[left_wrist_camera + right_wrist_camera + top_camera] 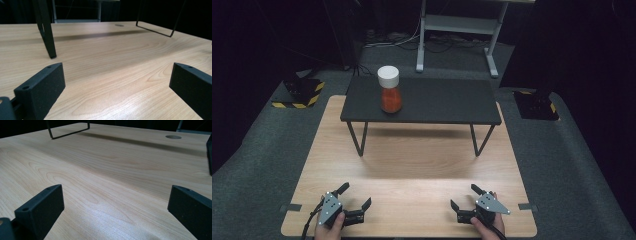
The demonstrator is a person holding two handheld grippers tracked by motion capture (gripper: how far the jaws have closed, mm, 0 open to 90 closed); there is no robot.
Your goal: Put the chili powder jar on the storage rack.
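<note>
A clear jar (390,91) with a white lid and orange-red contents stands upright on a small black raised shelf (442,102), towards its left end. My left gripper (356,195) rests open at the near left of the wooden table (412,165), held by a hand. At the near right sits my right gripper (463,196), also open and empty. In the left gripper view the black fingers (42,87) are spread wide over bare wood. The right gripper view has its fingers (41,207) just as far apart.
The shelf stands on thin black wire legs (358,137) at the far half of the table; one leg (47,32) rises close ahead of the left gripper. A grey metal stand (457,30) and cables lie on the floor beyond. Black-and-yellow blocks (302,92) flank the table.
</note>
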